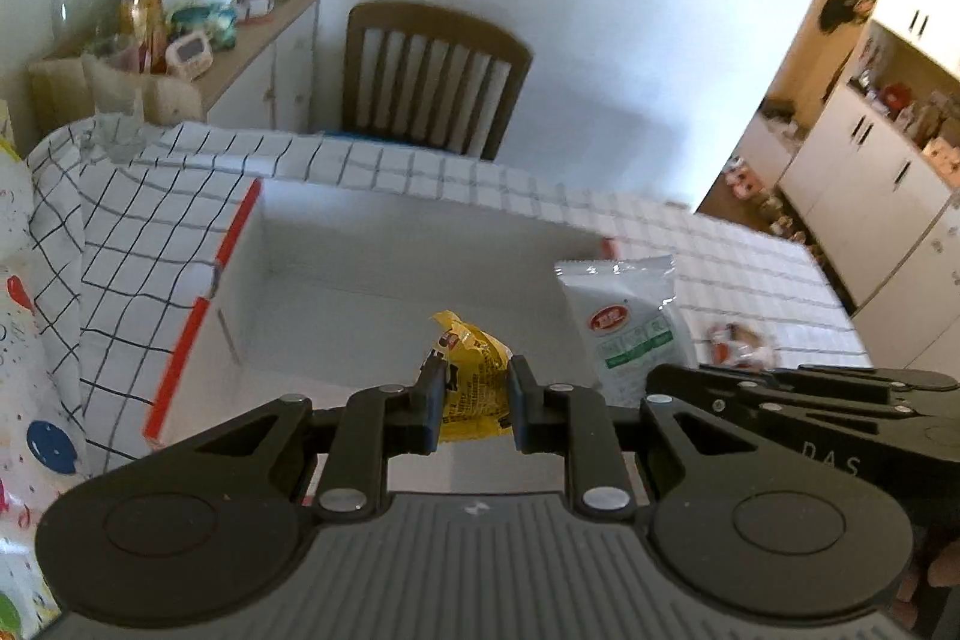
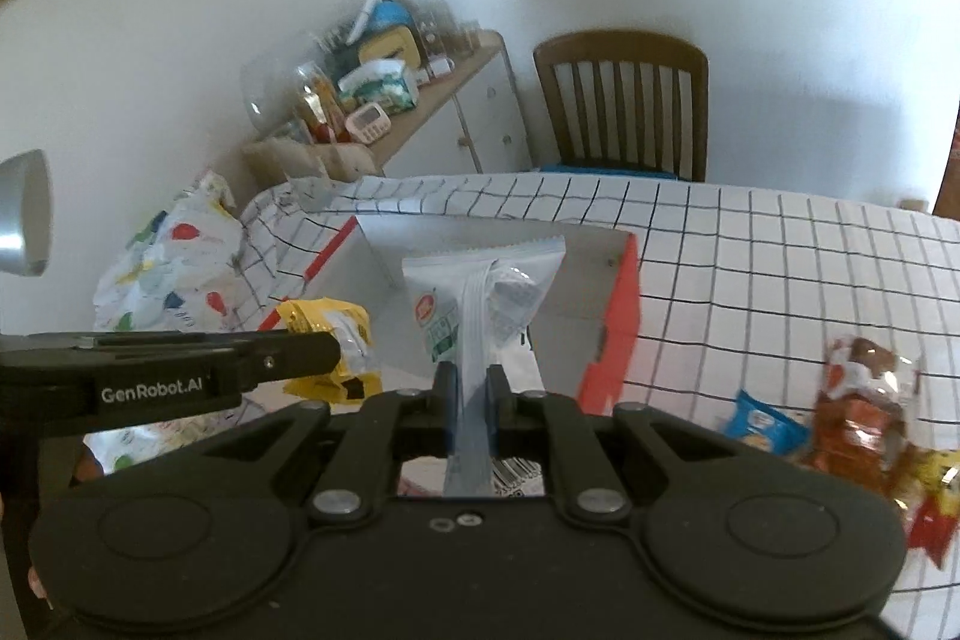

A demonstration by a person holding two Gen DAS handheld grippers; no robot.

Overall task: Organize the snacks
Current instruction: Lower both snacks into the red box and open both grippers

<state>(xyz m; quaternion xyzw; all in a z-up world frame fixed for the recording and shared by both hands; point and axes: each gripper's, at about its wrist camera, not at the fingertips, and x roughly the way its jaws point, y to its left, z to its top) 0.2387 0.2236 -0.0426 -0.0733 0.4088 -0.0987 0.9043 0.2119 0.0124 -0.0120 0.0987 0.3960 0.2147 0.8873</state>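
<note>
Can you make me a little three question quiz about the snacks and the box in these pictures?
1. True or false: the left tool holds a yellow snack packet.
2. What does the right tool hold? A) white pouch B) blue packet C) nothing
3. Fill in: the white box has ___ edges.

Key: 1 true; 2 A; 3 red.

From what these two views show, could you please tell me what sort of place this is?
Most likely a home dining area: a table under a white black-grid tablecloth, a brown slatted wooden chair against the white wall, and a cluttered wood-topped white sideboard; white kitchen-style cabinets stand beyond.
</note>
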